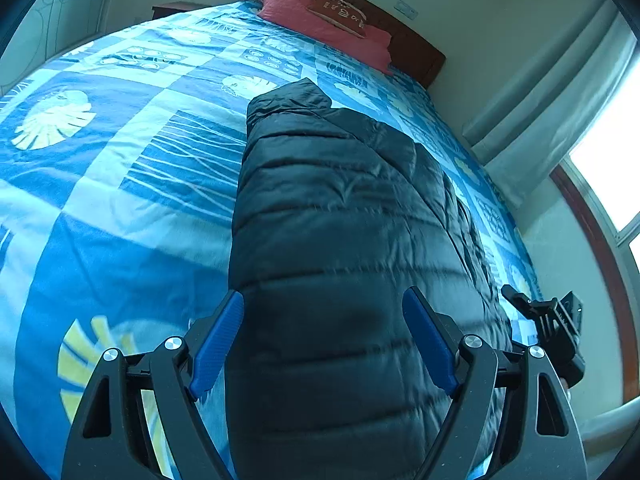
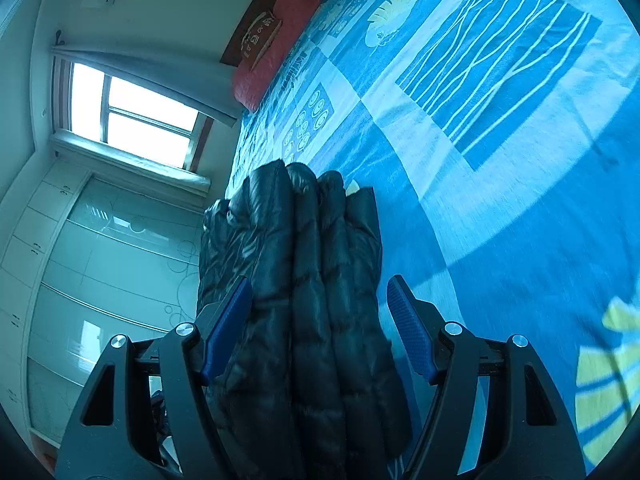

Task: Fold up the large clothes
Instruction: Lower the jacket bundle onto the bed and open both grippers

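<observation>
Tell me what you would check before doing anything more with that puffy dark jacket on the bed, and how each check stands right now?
1. Jacket folded into a compact bundle: ok, it lies as a narrow stack on the blue bedspread.
2. Layers lined up: cannot tell; the right wrist view shows several thick folds side by side, their far ends uneven.
3. Left hand-held gripper free of the fabric: ok, its blue pads stand wide apart, clear of the jacket.
4. Right hand-held gripper released: ok, open, though the left pad sits close to the jacket.
5. Room on the bed beside the bundle: ok.
6. Pink pillow out of the way: ok, far off at the headboard.
</observation>
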`<state>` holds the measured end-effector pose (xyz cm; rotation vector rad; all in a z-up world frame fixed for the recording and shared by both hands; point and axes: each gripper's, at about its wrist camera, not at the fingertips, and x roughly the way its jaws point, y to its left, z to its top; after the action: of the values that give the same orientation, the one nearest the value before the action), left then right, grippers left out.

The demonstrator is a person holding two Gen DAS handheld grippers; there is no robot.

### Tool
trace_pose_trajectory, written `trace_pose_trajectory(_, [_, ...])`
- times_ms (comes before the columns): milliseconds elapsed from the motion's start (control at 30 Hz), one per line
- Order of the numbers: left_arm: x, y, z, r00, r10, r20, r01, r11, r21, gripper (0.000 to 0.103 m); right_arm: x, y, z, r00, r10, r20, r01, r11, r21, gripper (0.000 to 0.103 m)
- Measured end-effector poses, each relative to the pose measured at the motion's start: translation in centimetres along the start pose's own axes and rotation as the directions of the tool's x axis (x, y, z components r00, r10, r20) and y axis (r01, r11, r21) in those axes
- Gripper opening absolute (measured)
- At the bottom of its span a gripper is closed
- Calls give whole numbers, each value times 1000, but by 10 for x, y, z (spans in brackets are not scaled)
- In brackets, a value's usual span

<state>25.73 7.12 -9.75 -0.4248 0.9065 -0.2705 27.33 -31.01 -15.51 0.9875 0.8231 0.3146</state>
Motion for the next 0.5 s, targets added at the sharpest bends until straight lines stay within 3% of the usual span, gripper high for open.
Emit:
trace_pose_trajectory(300, [-26, -13, -32, 998, 64, 25, -66, 997, 51, 80, -45, 24, -40, 997, -62, 45, 66, 994, -85, 70])
trace_pose_trajectory(500, [-47, -20, -58, 988, 145, 43, -148, 986, 76, 80, -74, 41, -73, 968, -222, 119, 241, 954, -180, 70])
